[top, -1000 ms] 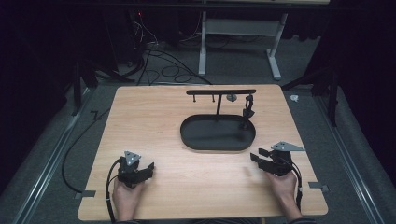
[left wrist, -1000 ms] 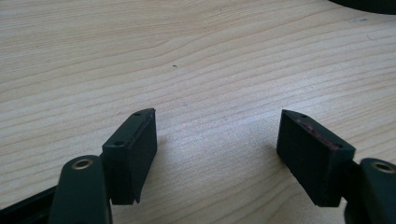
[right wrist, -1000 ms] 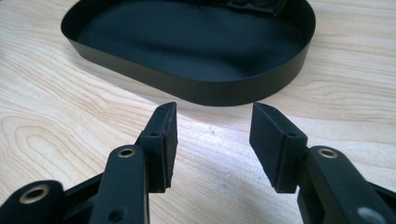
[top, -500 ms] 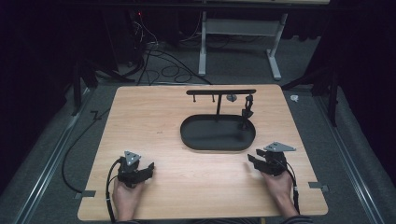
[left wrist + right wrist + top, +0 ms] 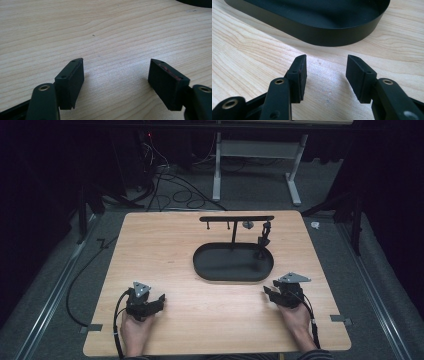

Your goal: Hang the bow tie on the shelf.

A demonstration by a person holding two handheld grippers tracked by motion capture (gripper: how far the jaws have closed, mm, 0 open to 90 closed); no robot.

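At the near edge of the wooden table (image 5: pixel 165 250) a person's two hands rest on the wood, each around a gripper. The left gripper (image 5: pixel 159 299) sits at the near left corner; in its own view its jaws stand wide apart over bare wood, with nothing between them. The right gripper (image 5: pixel 268 290) lies at the near right, just short of the black oval tray (image 5: pixel 220 276). Its jaws are also parted, a little less widely, gripping nothing; the pads (image 5: pixel 299 75) hover over bare tabletop and point at the tray's near wall without touching it.

The tray stands right of the table's centre, beyond the right gripper. A thin upright post rises from it and carries a horizontal black bar (image 5: pixel 236 218) across the top. From that bar hang a small grey piece (image 5: pixel 247 224) and, nearer the right end, a dark dangling object (image 5: pixel 263 236) that reaches down towards the tray's floor; what these are cannot be told. The rest of the tray's floor shows only dark surface.
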